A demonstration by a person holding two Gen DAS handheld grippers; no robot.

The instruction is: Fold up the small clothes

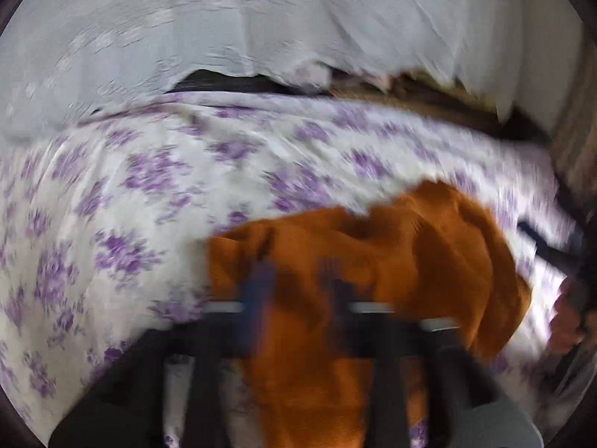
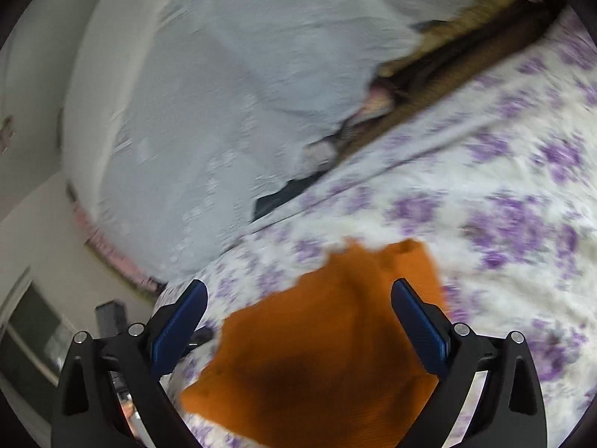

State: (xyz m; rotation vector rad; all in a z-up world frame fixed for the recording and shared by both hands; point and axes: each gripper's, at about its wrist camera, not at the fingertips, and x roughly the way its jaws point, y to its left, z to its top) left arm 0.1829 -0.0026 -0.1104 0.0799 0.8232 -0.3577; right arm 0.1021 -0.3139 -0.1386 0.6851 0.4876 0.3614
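Note:
An orange knit garment [image 1: 391, 261] lies crumpled on a white bedsheet with purple flowers [image 1: 149, 186]. In the left wrist view my left gripper [image 1: 298, 283] is blurred by motion; its blue fingers stand over the garment's near part with cloth between them, and whether they grip it is unclear. In the right wrist view the garment [image 2: 317, 354] lies below and between the wide-apart blue pads [image 2: 421, 324] of my right gripper [image 2: 298, 298], which is open and holds nothing.
A pale blue-white cloth [image 1: 261, 18] hangs behind the bed. A dark gap and brown wooden edge [image 2: 466, 59] run along the far side of the bedsheet [image 2: 503, 186]. A wall and a window [image 2: 33, 321] show at the left in the right wrist view.

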